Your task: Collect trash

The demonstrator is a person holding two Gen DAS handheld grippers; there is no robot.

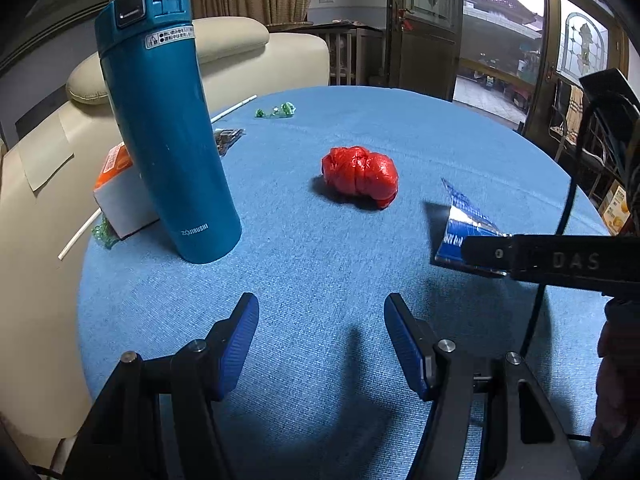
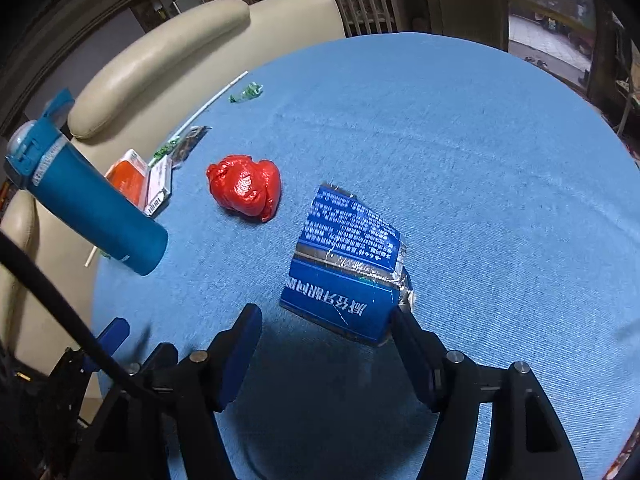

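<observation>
Right wrist view: the right gripper (image 2: 322, 326) is spread about halfway, the blue wrapper (image 2: 344, 264) lying on the table (image 2: 480, 152) just at the right finger, nothing pinched. The left gripper (image 1: 320, 316) is held half open and empty near the front edge. The red bag (image 1: 360, 178) sits mid-table, the flask (image 1: 168, 120) by the left edge. Risk-wise, the wrapper could get shoved along the cloth instead of grabbed if it's caught off-center.
</observation>
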